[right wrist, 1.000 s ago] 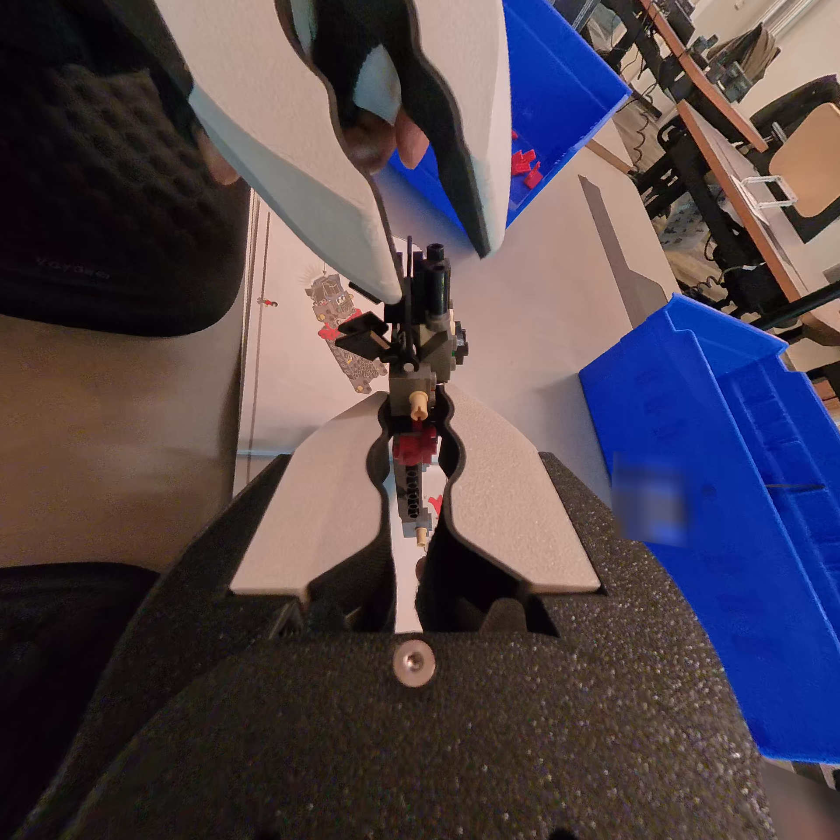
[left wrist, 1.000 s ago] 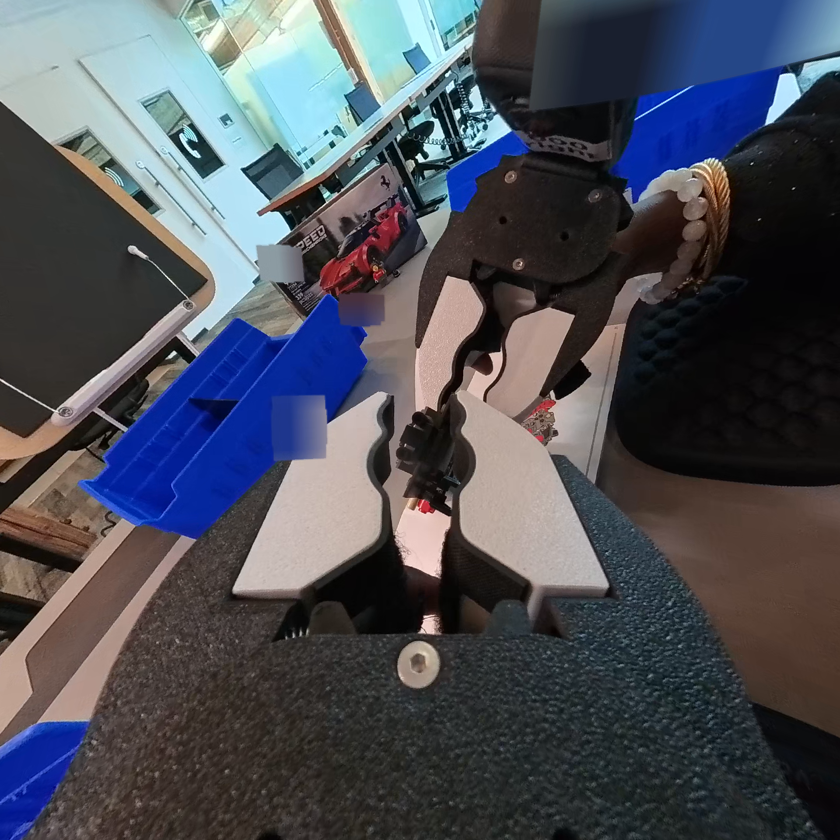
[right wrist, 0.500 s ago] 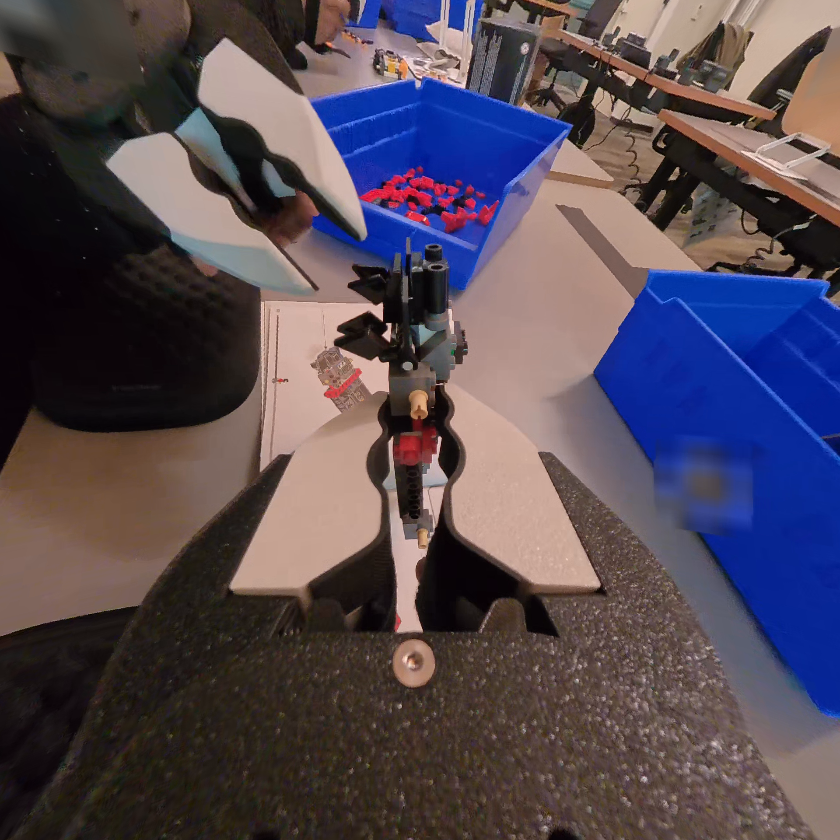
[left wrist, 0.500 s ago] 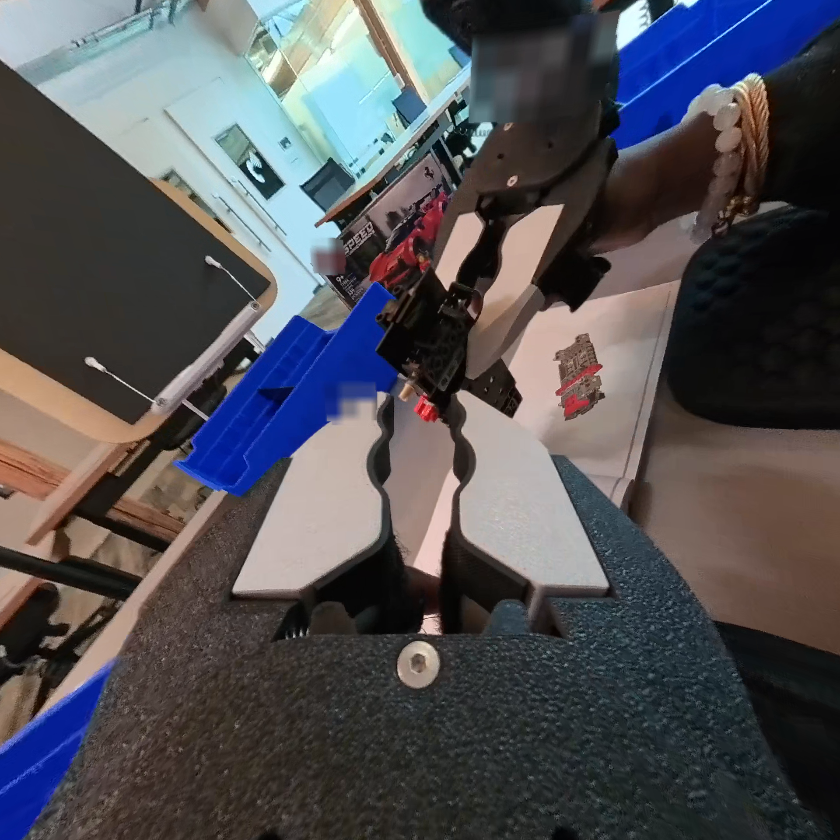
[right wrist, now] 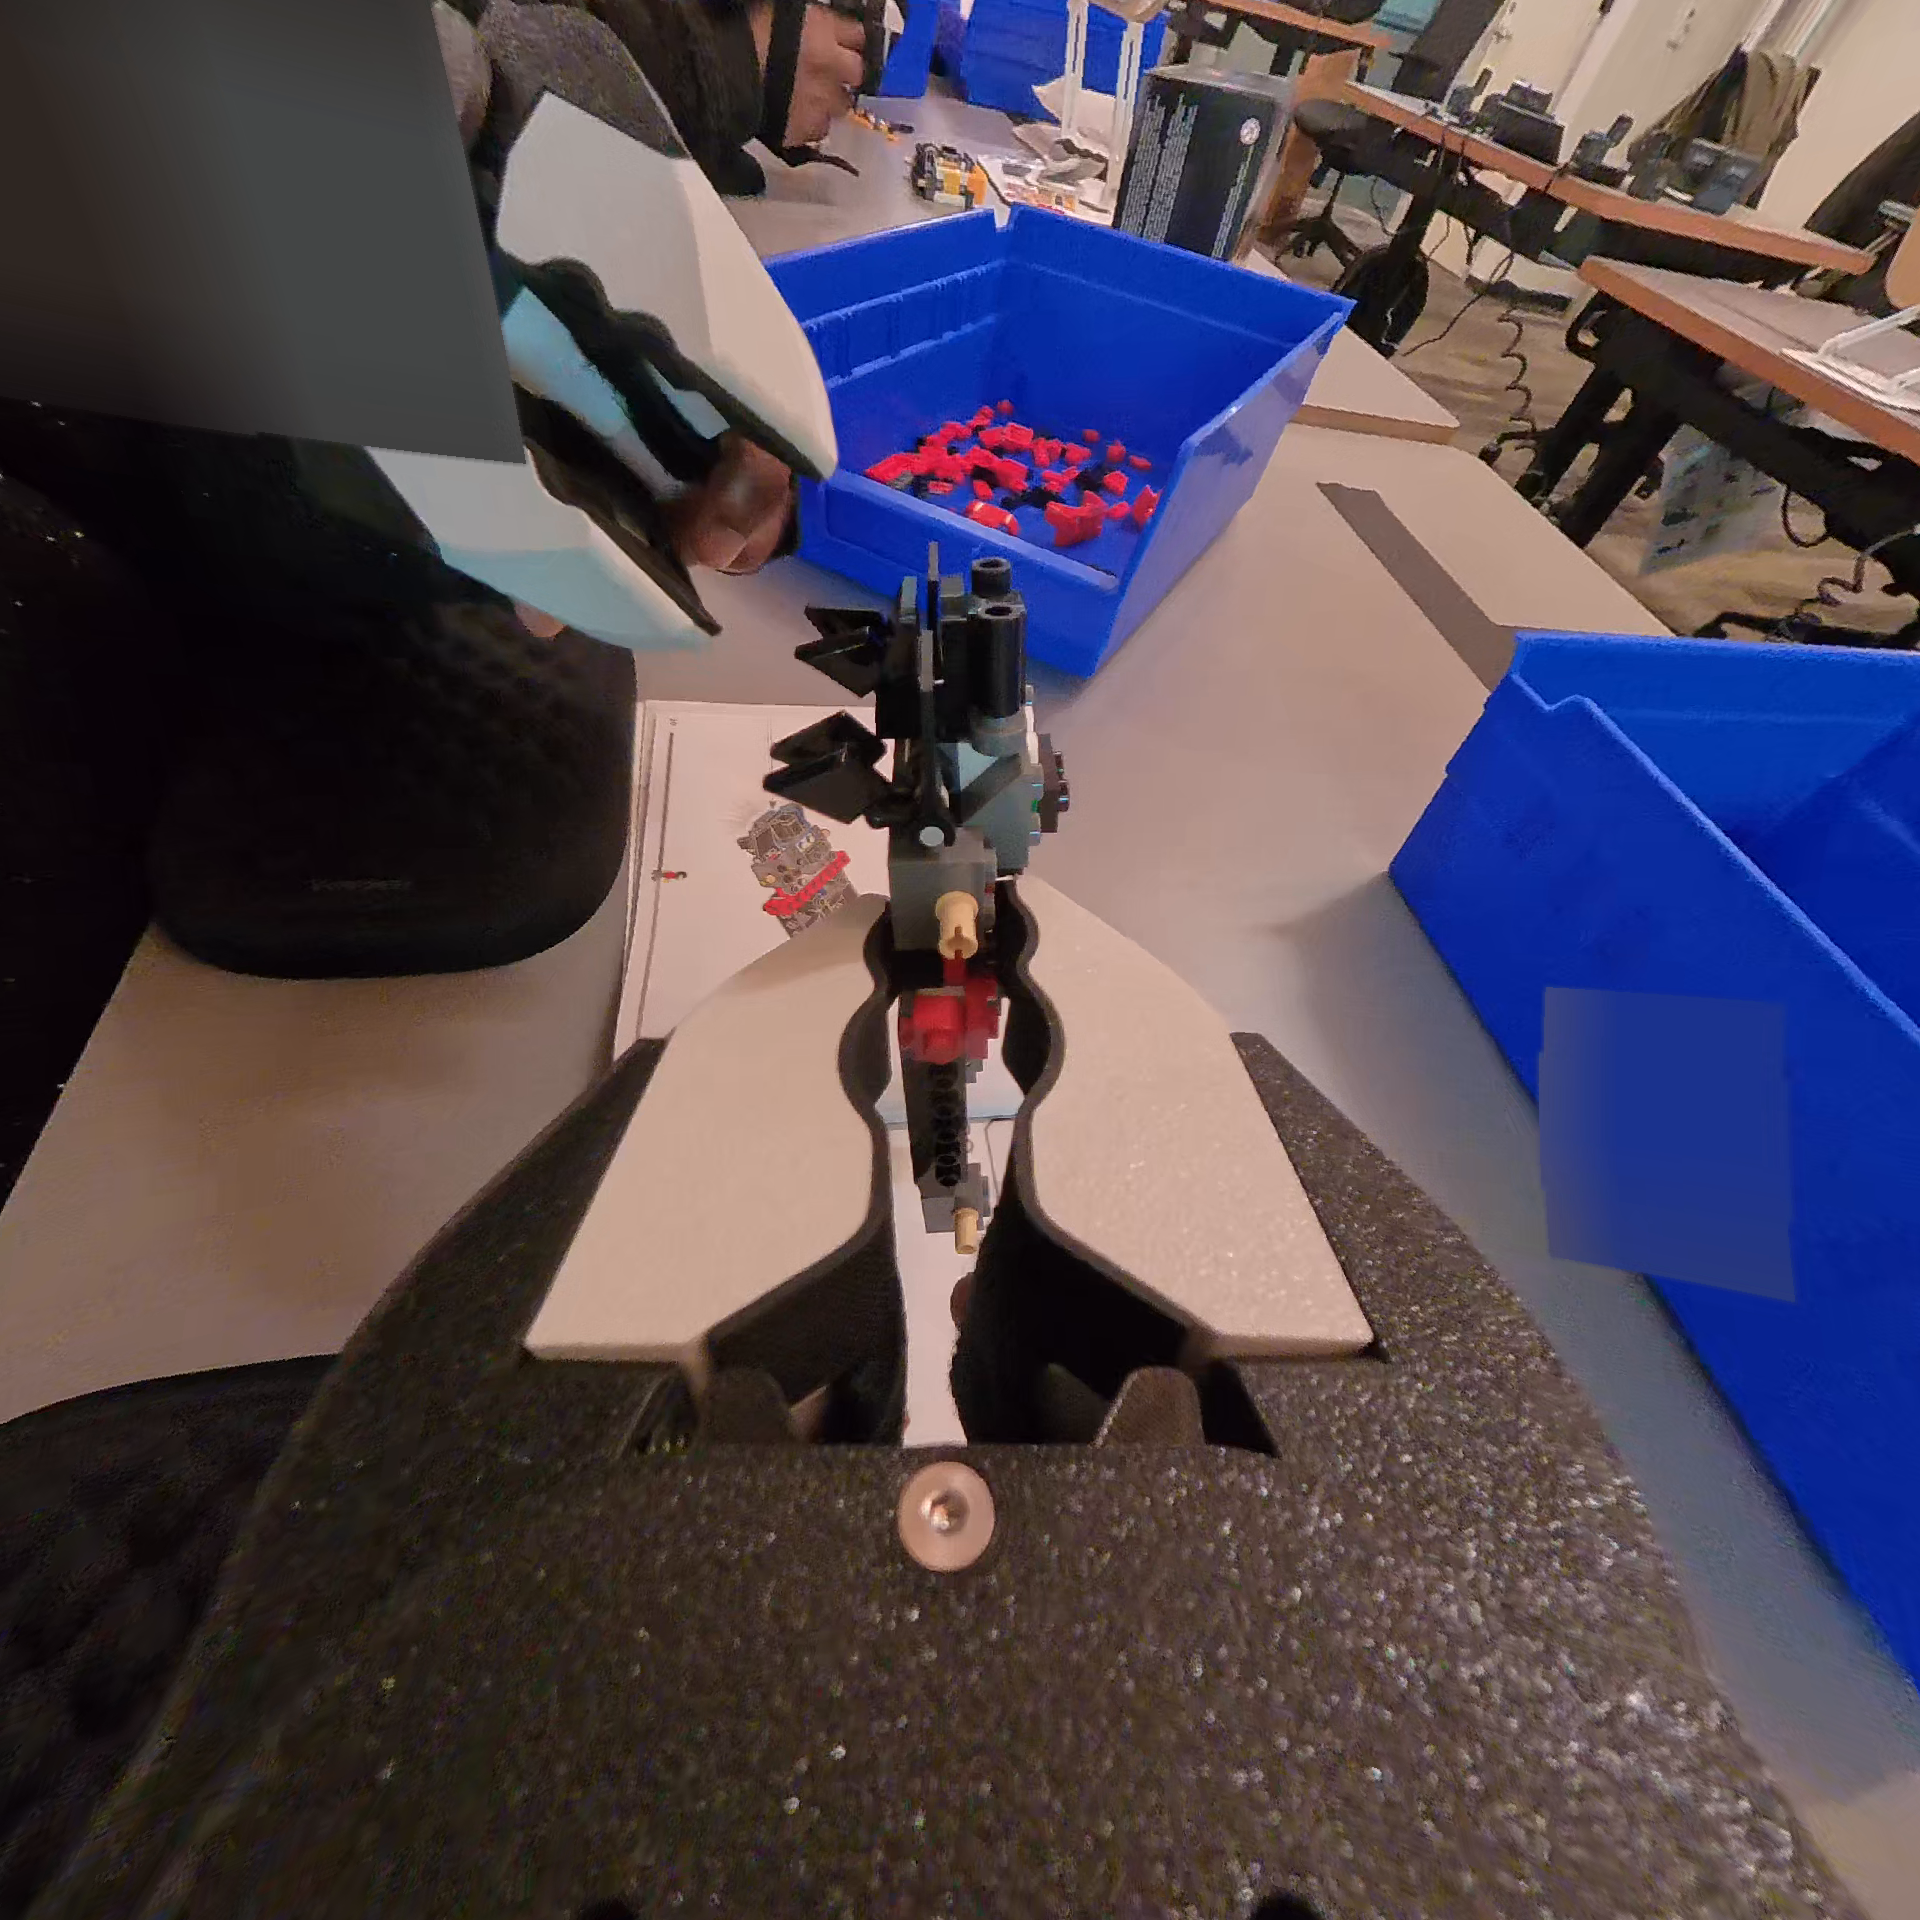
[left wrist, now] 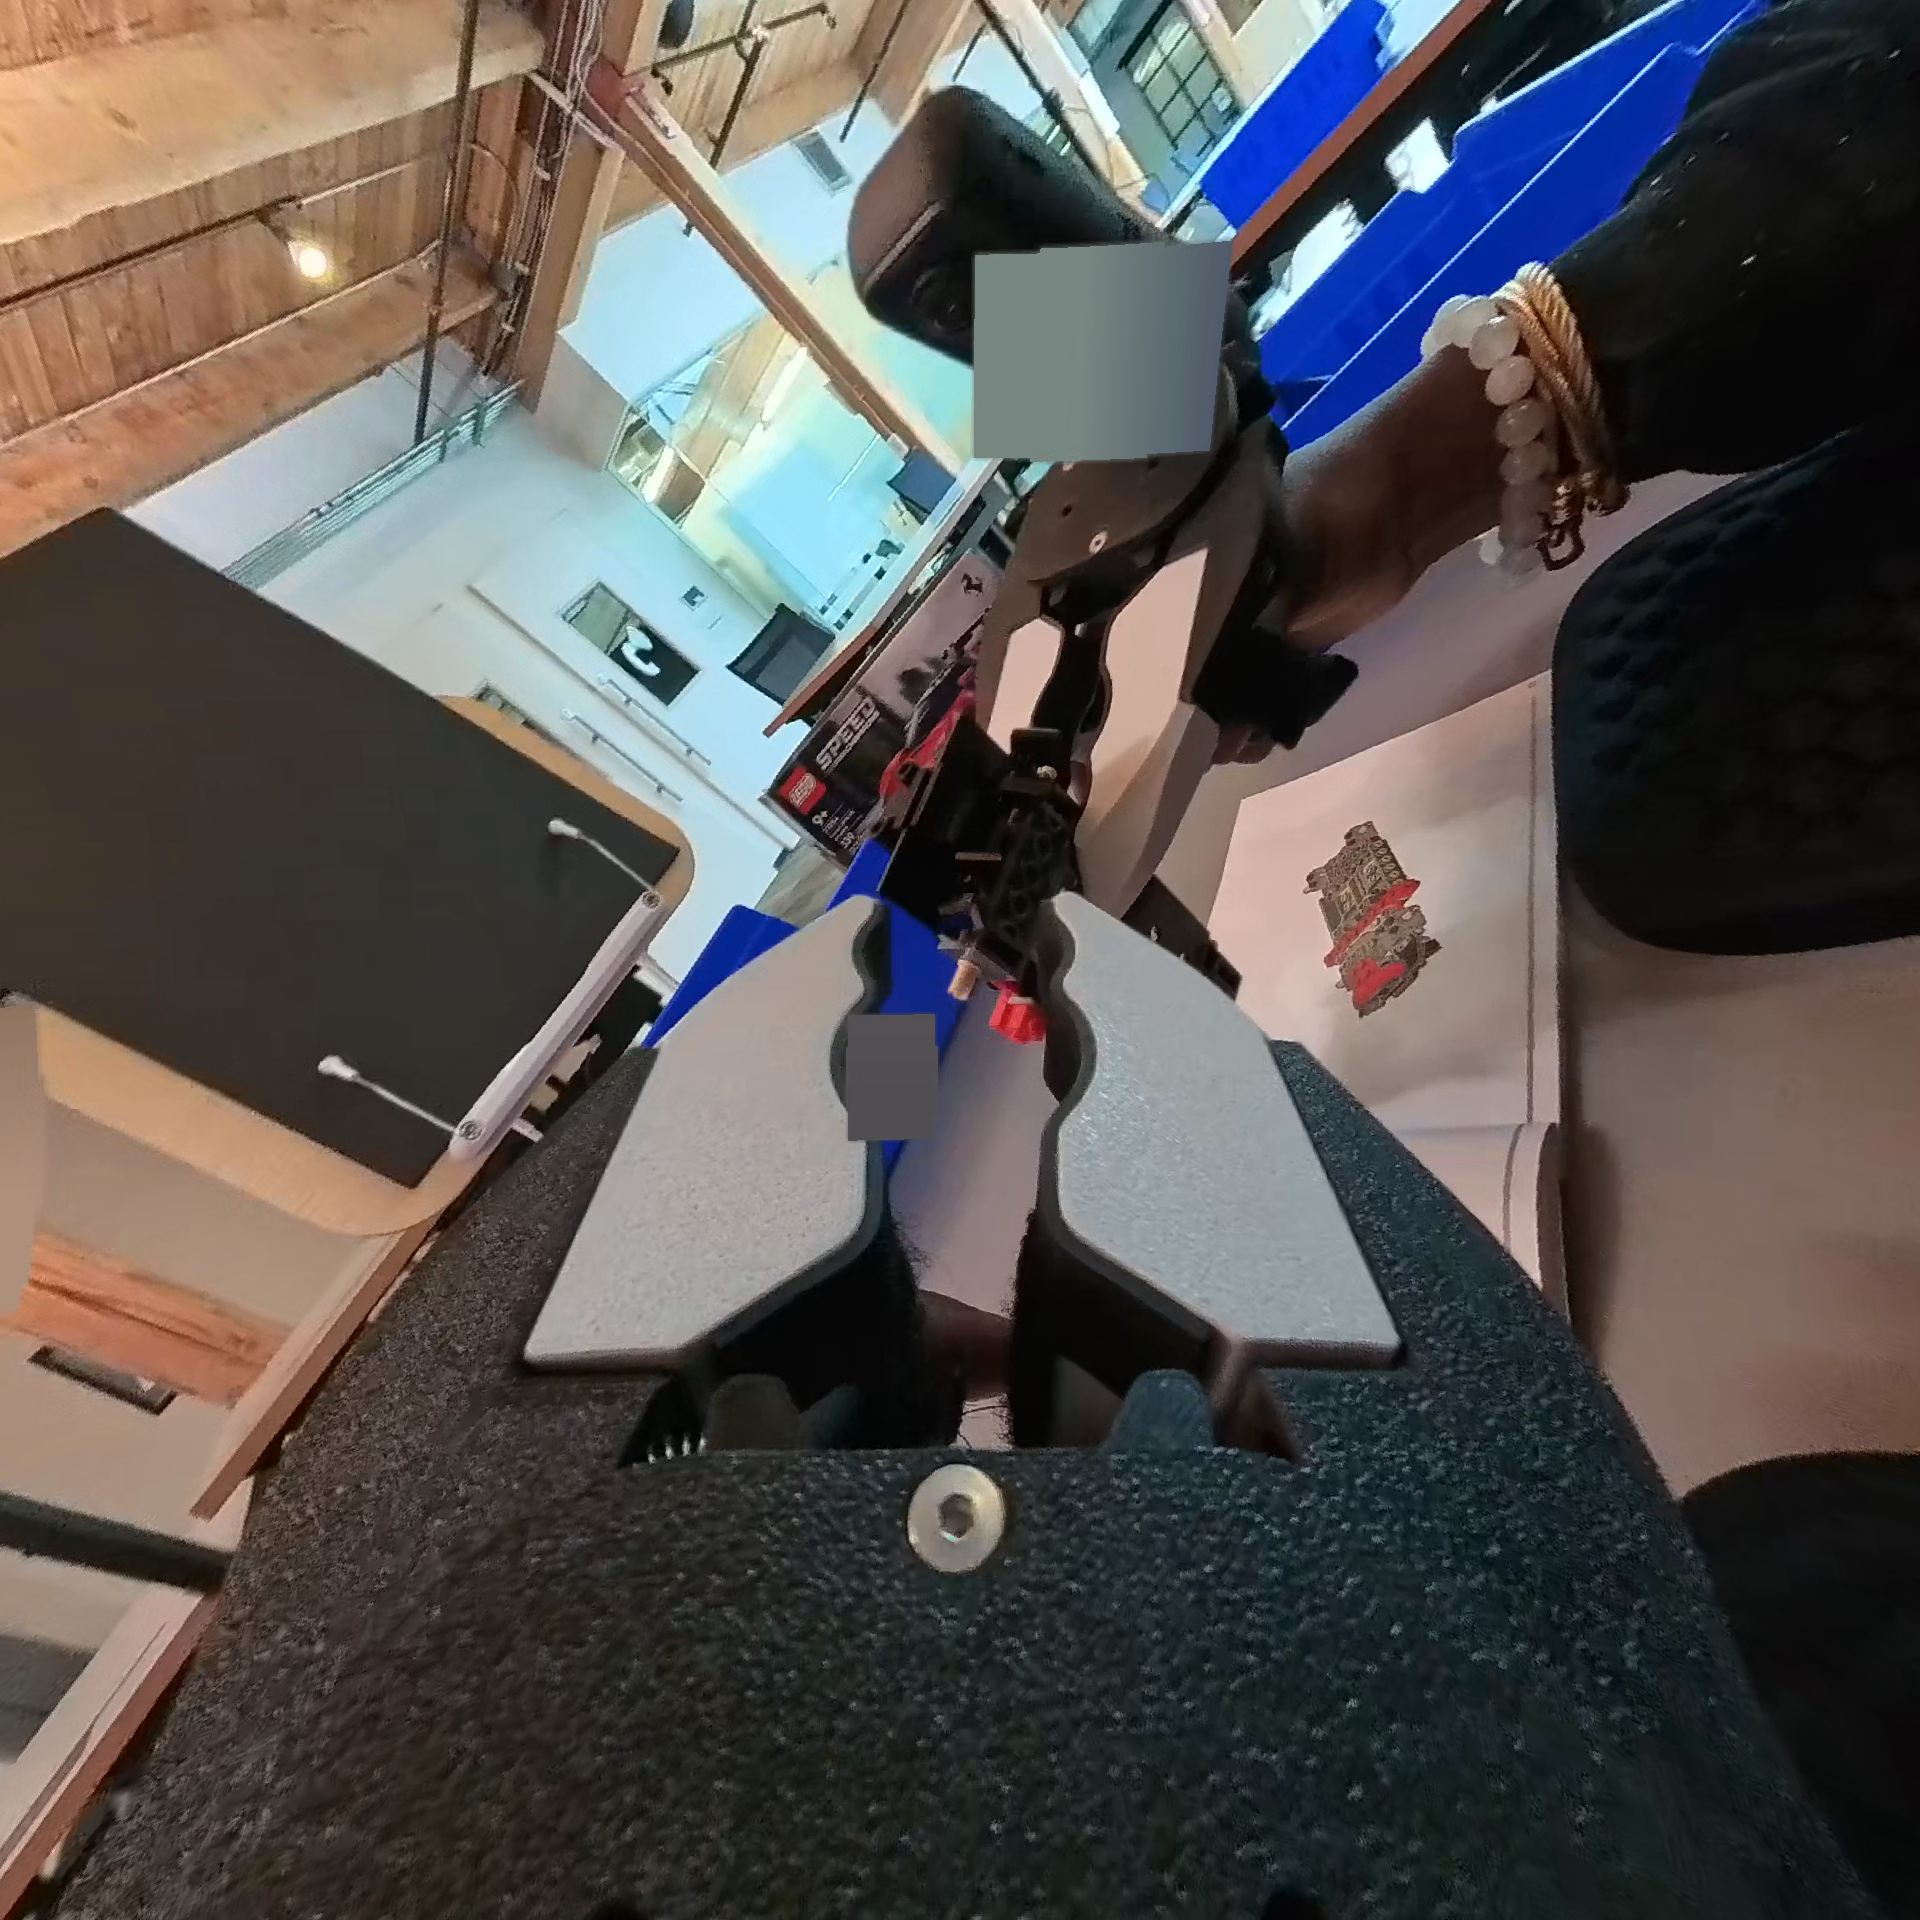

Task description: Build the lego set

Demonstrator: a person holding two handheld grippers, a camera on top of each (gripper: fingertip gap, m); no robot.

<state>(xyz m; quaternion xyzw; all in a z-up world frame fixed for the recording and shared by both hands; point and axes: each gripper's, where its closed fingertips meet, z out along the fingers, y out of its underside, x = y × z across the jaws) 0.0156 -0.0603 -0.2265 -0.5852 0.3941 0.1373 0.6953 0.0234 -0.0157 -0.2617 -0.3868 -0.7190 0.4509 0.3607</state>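
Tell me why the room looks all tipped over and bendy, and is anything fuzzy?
Left wrist view: the camera is tilted, so the ceiling beams slant; the wide lens bends straight edges, and the lego assembly reads dark against the bright windows. Right wrist view: level and warmer-lit; the lego assembly in the right gripper is sharp, while the left gripper and the far desks look softer.

Grey table (right wrist: 1226,790): bins (right wrist: 1049,343), booklet (right wrist: 717,831).

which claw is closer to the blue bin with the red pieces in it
Left. The left claw hangs open just beside the blue bin's near corner; the right claw, shut on the lego assembly, sits farther back over the instruction sheet.
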